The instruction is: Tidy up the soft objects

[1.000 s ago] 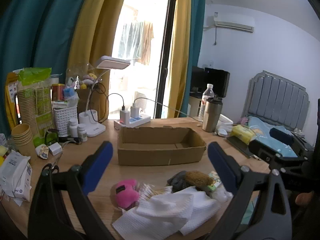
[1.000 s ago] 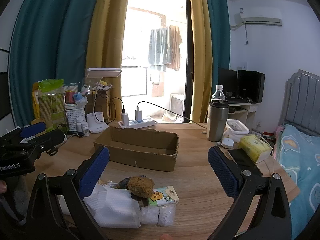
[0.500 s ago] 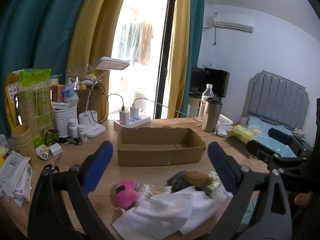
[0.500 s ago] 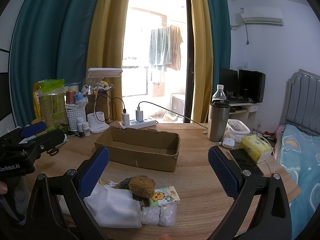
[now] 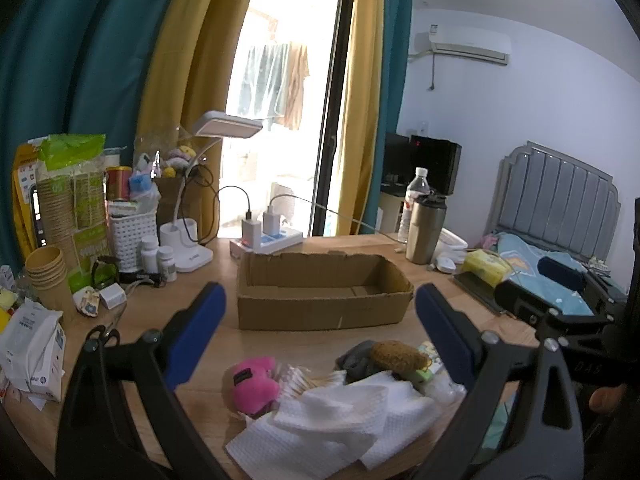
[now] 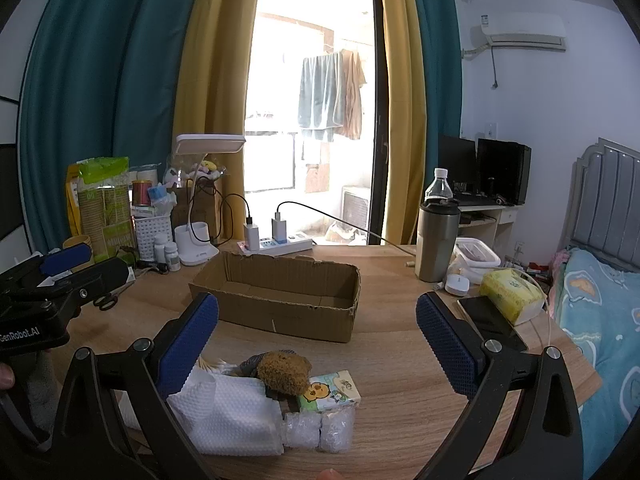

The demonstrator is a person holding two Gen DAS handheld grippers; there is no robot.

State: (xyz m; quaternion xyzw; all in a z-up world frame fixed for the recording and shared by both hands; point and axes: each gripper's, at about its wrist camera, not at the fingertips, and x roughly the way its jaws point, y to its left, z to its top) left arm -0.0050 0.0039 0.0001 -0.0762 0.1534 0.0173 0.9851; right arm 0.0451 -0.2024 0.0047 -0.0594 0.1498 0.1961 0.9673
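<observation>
Soft things sit heaped at the near edge of your wooden worktop (image 5: 304, 344): a pink plush toy (image 5: 254, 385), folded white cloths (image 5: 340, 420), a brown sponge (image 6: 284, 372), a small tissue pack with a cartoon print (image 6: 332, 390) and two clear bubble-wrap rolls (image 6: 320, 428). Behind the heap, an open cardboard box (image 5: 320, 296) rests on the worktop with nothing visible inside it. Your left claw (image 5: 320, 336) hovers above the heap, blue pads spread wide, gripping nothing. Your right claw (image 6: 316, 340) hangs over the same heap from the other side, likewise spread wide and holding nothing. At the back left stand a white desk lamp (image 5: 200, 216), a power strip with chargers (image 5: 268, 238) and stacked paper cups (image 5: 46, 276). At the right stand a steel tumbler (image 6: 436, 240) and a yellow tissue packet (image 6: 510, 294).
</observation>
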